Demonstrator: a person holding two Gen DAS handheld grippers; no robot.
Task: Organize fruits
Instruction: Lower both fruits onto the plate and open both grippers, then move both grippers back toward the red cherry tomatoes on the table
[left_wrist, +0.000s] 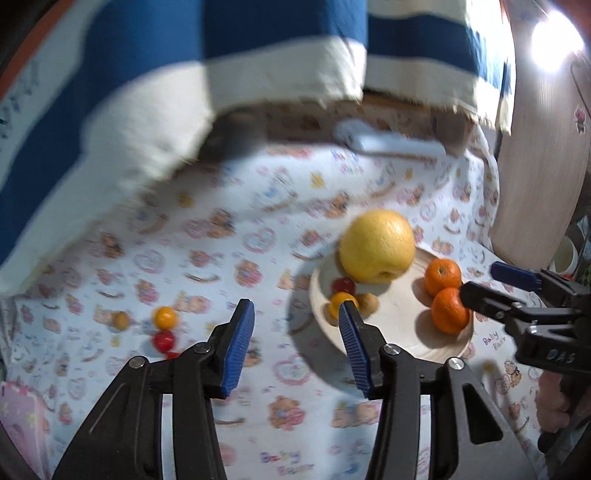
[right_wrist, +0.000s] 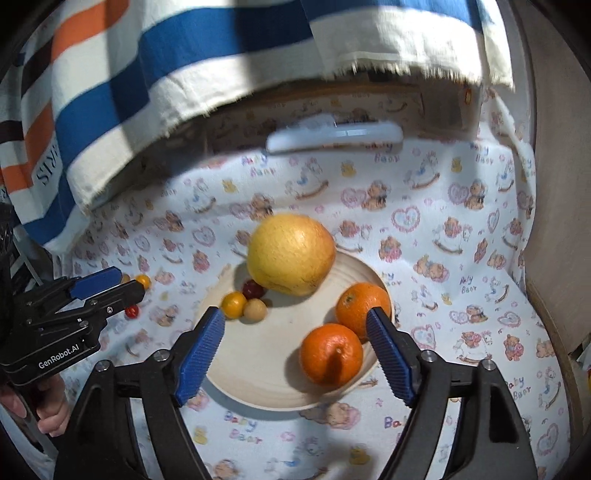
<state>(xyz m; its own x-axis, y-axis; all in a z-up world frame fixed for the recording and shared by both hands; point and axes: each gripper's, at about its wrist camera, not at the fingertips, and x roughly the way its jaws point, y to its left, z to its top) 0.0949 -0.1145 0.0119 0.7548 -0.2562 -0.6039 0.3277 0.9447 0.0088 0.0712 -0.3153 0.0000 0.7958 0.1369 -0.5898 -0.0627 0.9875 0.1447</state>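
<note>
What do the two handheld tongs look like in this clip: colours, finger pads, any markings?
Both are matt black plastic frames with silver pivot screws and ribbed blue pads on the fingers. The left tongs carry white "GenRobot.AI" lettering on the body, seen from the right wrist view. The right tongs show raised letters on the black body; I cannot read them surely. No cables or sleeves show.

The left gripper (right_wrist: 110, 291) is showing "GenRobot.AI" in white on its black body, at 8 o'clock in the right wrist view. The right gripper (left_wrist: 491, 282) is carrying faint raised letters reading "DAS", at 3 o'clock in the left wrist view. The printed cloth (right_wrist: 461, 236) is repeating "Baby Bear" in pastel letters. The striped fabric (right_wrist: 110, 92) is showing partial dark letters, unreadable.
</note>
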